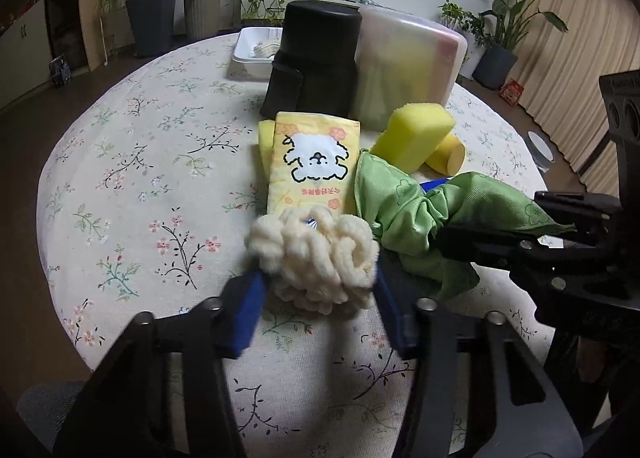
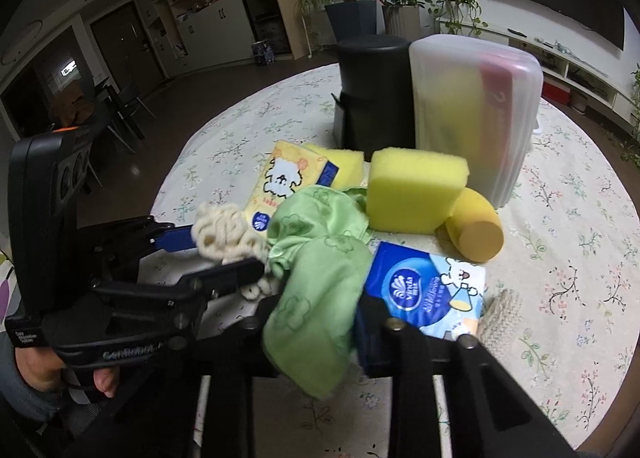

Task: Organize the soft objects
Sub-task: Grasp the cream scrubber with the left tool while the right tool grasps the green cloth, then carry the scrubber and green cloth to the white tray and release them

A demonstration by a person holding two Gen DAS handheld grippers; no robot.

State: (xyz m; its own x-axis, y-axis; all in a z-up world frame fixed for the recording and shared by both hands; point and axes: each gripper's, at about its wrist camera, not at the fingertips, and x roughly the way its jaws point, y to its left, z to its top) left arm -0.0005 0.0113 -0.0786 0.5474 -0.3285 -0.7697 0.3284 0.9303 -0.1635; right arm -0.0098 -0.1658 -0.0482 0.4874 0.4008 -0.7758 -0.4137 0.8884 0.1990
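Soft objects lie heaped at the centre of the round, flower-printed counter [image 1: 132, 162], likely gathered there so both tools can reach them for sorting.

At twelve o'clock of the heap stand a frosted lidded bin [image 2: 476, 114], already holding yellow and red soft pieces, and beside it a black cylindrical container [image 2: 374, 94]; I judge the bin to be where the things go.

A yellow sponge block [image 2: 412, 192] sits upright in front of the bin, with a curved yellow sponge [image 2: 476, 232] touching it at four o'clock.

The green microfibre cloth [image 2: 316, 286] is draped between the narrowed blue pads of the right tool [image 2: 320, 334], which pinches it, probably to lift it off the packs beneath.

A yellow tissue pack [image 1: 314, 162] shows a white dog drawing and red Chinese characters too small to read.

The blue tissue pack [image 2: 424, 290] reads "Vinda" on its round logo.

The cream chenille scrunchie [image 1: 316, 258] is squeezed between the blue pads of the left tool [image 1: 318, 294], at six o'clock of the yellow pack.

The left tool's body bears partly legible lettering I cannot read for certain.
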